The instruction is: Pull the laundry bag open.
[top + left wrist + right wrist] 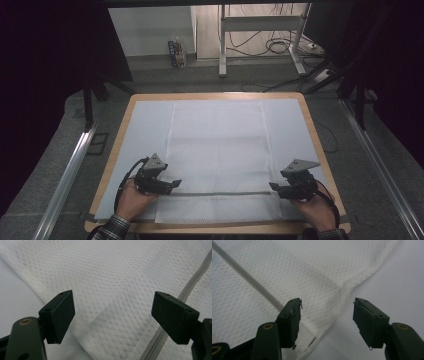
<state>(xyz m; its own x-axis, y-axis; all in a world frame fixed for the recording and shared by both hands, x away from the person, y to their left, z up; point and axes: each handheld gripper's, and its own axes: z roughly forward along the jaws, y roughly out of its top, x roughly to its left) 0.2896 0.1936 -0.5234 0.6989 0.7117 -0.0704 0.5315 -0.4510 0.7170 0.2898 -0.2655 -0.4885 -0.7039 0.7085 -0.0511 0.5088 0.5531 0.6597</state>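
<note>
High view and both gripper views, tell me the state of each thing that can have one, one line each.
mesh bag: spread flat on the table, unfolded, no gripper holding it.
zipper: closed, running straight across the bag near its near edge.
left gripper: open, nothing between its jaws, at the zipper's left end.
right gripper: open, nothing gripped, at the bag's right edge.
white sheet: lying flat under the bag.
</note>
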